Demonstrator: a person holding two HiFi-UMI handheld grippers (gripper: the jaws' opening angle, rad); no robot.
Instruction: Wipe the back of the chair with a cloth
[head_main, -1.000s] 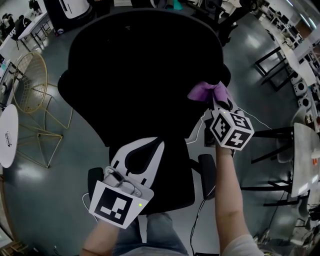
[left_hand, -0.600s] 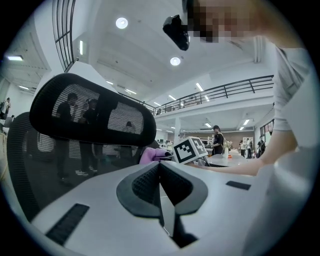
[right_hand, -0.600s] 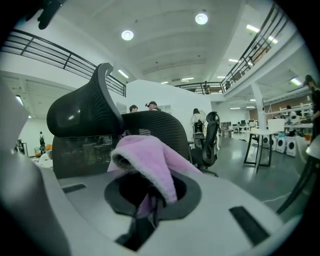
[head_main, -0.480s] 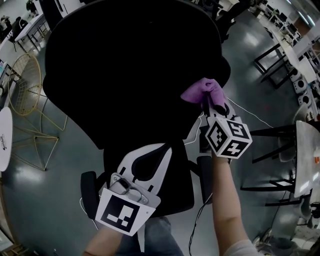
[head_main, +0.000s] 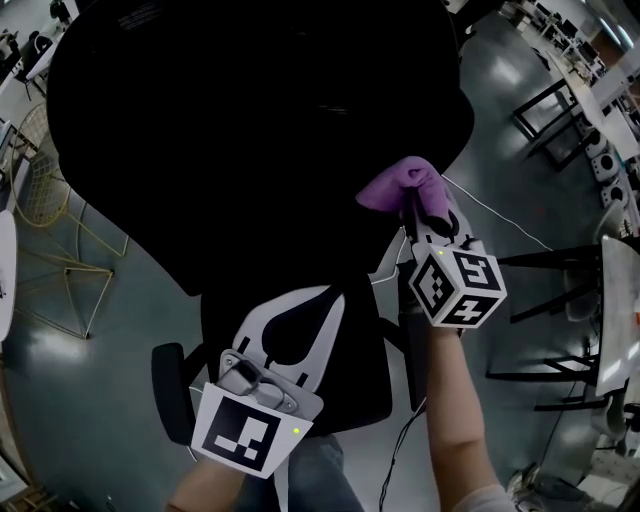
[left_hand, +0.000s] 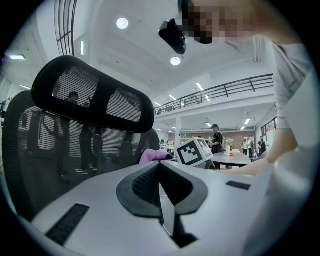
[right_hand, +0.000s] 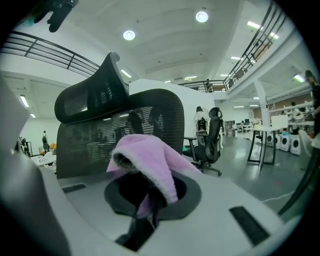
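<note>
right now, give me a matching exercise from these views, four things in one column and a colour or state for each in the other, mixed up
Things:
1. cloth
2. left gripper
3. right gripper
4. chair back

Colour or state:
a. black mesh
b. jaws together, nothing between them
c. purple, bunched up
d. jaws closed on the cloth

Pairs: 1-c, 2-b, 3-d, 4-a

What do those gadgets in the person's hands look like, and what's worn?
Both are white plastic with black padded insides. The left gripper carries a black-and-white square marker and a green light; the right gripper a marker cube. A pale short sleeve shows.
</note>
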